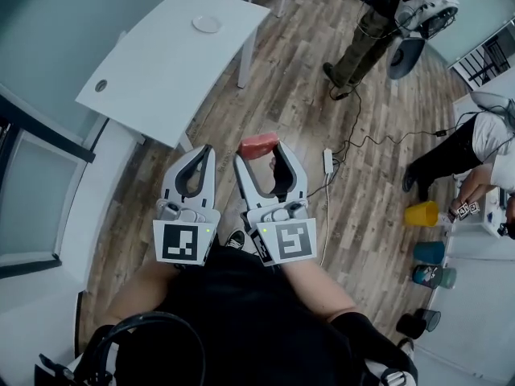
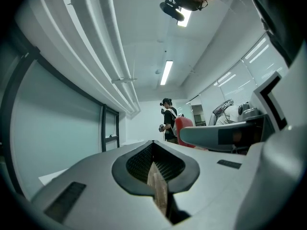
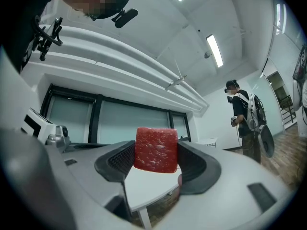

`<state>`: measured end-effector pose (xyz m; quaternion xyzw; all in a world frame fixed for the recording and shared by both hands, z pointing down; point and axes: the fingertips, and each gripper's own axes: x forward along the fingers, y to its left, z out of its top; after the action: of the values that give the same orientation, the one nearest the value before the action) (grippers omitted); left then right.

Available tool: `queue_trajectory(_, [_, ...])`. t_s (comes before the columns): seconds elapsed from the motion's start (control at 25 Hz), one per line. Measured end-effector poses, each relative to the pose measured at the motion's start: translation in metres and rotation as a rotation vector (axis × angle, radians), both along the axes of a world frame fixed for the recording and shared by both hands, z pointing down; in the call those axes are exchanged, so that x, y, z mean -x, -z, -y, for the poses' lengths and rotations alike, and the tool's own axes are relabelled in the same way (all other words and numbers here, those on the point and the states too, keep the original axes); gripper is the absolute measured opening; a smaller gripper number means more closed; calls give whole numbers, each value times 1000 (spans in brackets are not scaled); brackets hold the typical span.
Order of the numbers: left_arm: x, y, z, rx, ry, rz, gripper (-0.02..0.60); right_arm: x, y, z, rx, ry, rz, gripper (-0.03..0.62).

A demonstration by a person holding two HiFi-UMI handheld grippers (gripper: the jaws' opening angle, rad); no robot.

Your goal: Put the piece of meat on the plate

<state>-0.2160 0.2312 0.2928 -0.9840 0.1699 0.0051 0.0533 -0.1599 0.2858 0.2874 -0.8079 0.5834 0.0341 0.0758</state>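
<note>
- The right hand-held gripper [image 1: 260, 151] is held up in the air over the wood floor [image 1: 298, 95].
- The piece of meat [image 1: 259, 145] is gripped tightly between its two jaws, right at the tips.
- In the right gripper view, the meat is seen as a red square block. A dark pad is pressed on each side of it.
- The left hand-held gripper [image 1: 206, 149] is held just beside the right one, at about the same height.
- Its jaws are pressed together and nothing is held in them. In the left gripper view, only a thin slit is left between the two pads.
- A white table [image 1: 169, 71] is seen ahead and to the left of both grippers.
- A small white plate [image 1: 207, 24] is laid on the table, near its far end.
- The meat is well apart from the plate. It is up in the air over the floor, to the right of the table's near corner.
- A white power strip [image 1: 328, 161] with a black cable is laid on the floor past the right hand-held gripper.
- A standing person [image 1: 362, 39] is seen farther off, beyond the table.
- A yellow cup [image 1: 421, 213] is seen at the right side.
</note>
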Motion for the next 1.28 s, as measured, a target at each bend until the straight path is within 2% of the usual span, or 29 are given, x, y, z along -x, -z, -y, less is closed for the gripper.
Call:
queue_trajectory(0.68, [-50, -14, 28, 20, -40, 12, -2, -41, -10, 26, 35, -32, 0, 278])
queue_trajectory(1.28, [-119, -26, 109, 64, -74, 22, -2, -110, -22, 110, 82, -52, 40, 278])
